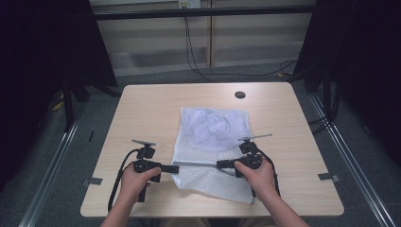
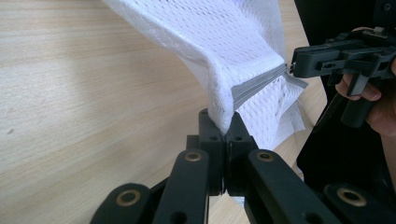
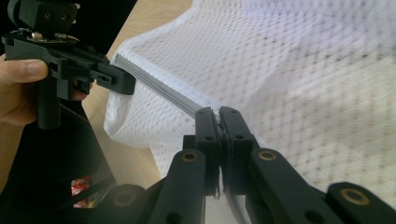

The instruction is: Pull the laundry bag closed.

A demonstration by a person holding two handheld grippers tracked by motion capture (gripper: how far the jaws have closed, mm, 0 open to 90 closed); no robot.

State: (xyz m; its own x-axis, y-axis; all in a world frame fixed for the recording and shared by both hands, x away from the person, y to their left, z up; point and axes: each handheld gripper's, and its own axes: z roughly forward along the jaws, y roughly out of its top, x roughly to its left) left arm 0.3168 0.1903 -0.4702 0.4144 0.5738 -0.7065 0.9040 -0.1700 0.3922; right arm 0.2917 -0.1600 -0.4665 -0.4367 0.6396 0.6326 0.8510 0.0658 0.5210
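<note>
Both tongs, left (image 1: 174,168) and right (image 1: 221,164), are clamped on the white mesh zippered bag's (image 1: 211,137) grey zipper (image 1: 196,164), likely to tension it.

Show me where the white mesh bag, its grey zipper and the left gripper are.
white mesh bag (image 1: 213,127): high view, upper panel.
grey zipper (image 2: 257,84): left gripper view, middle of the strip.
left gripper (image 2: 223,125): left gripper view, between its jaw tips.

Left gripper (image 2: 227,125), bottom centre: jaws closed on white mesh bag (image 2: 224,42); right gripper (image 2: 299,63) upper right; wooden surface (image 2: 84,93).
</note>
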